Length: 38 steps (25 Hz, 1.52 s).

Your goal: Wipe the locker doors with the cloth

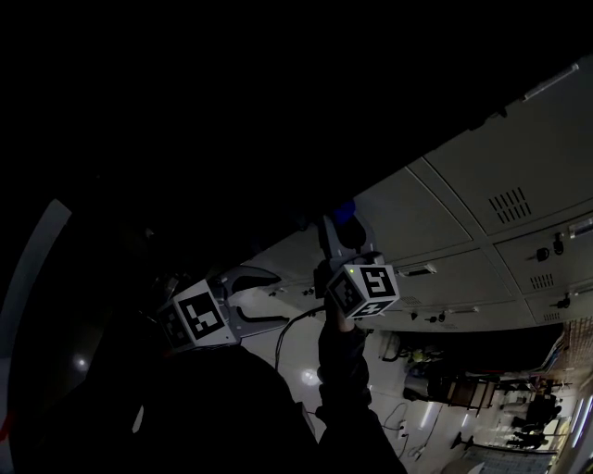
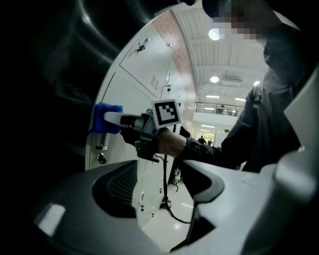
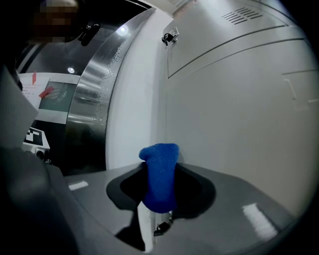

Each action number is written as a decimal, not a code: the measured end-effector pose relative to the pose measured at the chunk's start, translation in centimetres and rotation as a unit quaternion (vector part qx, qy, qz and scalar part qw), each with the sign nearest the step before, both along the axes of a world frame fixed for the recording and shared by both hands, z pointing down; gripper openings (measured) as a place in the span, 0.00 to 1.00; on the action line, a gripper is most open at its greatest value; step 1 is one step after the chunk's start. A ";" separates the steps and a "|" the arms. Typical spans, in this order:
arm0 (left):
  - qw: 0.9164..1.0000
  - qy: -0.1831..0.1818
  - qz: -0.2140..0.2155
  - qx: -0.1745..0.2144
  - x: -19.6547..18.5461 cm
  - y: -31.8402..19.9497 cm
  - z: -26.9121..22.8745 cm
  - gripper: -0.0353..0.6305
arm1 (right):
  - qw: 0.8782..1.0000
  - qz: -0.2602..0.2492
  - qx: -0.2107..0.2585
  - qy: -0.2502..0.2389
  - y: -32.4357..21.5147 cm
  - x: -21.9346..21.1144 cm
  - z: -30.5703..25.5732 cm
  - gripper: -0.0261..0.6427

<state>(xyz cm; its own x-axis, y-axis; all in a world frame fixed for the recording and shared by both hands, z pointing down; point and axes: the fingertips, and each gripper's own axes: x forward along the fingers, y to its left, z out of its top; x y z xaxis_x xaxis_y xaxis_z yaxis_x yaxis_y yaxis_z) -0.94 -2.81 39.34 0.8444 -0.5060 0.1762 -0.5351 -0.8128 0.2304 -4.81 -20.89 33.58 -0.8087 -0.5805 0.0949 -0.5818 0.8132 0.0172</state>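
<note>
Cloth (image 3: 158, 177): blue, bunched into a thick upright wad, clamped between the jaws of the right gripper (image 3: 158, 187), top poking out past the tips. Held that way presumably to put soft cloth, not hard plastic, against the metal. Pressed, by the look of it, against a pale locker door (image 3: 239, 124) close to its left edge, just beside the vertical seam. From the left gripper view, sits just above a small latch (image 2: 101, 147) on that door, at the end of an outstretched sleeve. Probably mid-wipe along that edge; no telling from here how much of the bank is done.

Left gripper (image 2: 162, 184): jaws apart, nothing between them, only locker front and shiny floor visible through the gap. Hangs lower and back from the lockers in the head view, near the right gripper's marker cube (image 1: 363, 289) but not touching it. Held clear, presumably for want of anything to steady.

Beyond the door: a brushed steel column (image 3: 97, 89) to the left, vent slots (image 3: 244, 15) on the door above, more doors running off to the right in the head view. Worth minding the latch on any downward sweep: could snag the wad.
</note>
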 end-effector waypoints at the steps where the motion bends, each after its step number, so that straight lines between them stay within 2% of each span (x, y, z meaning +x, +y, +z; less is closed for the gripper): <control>1: 1.000 0.000 0.002 0.000 0.1 0.0 0.0 0.45 | 1.000 0.000 0.000 0.000 0.0 0.2 0.1 0.23; 9: 1.000 -0.004 0.020 0.001 1.8 -0.2 -0.2 0.45 | 1.000 0.017 -0.003 -0.001 -0.1 3.0 0.0 0.23; 27: 0.997 -0.002 0.073 -0.005 8.3 -0.7 -0.2 0.45 | 0.996 0.088 -0.006 0.004 -1.4 14.3 -0.3 0.23; 38: 0.994 0.000 0.107 -0.007 11.6 -1.1 -0.2 0.45 | 0.988 0.151 -0.017 0.007 -2.0 21.9 0.4 0.23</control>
